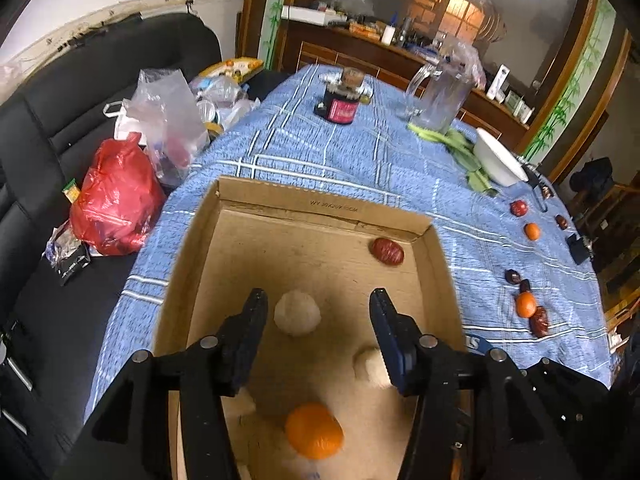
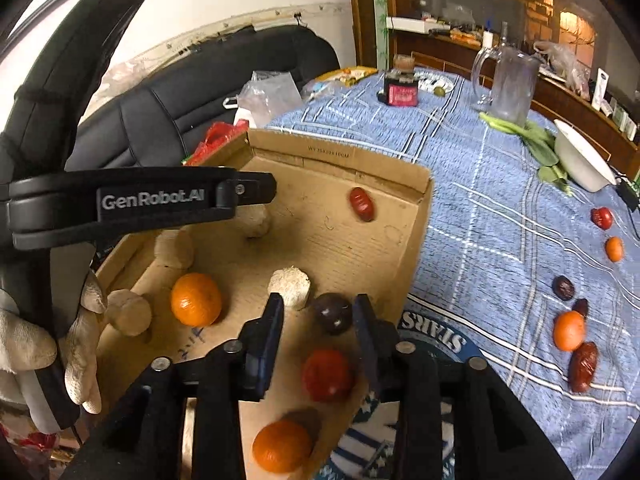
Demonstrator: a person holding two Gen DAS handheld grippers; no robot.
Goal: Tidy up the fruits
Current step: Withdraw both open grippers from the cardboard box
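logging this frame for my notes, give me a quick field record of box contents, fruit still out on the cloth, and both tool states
container: open brown cardboard box on blue plaid tablecloth
in box: two orange tangerines, red oval date, round red fruit, dark round fruit, several pale beige lumps
still on cloth: tangerines, dark red dates, a red fruit, to the right
left tool: open, empty, over box
right tool: open, empty, over box

We see a blue tablecloth [image 1: 360, 160] with white plaid lines; a tan cardboard box [image 1: 436, 264]; orange tangerines [image 1: 314, 436]; red dates [image 1: 387, 251].
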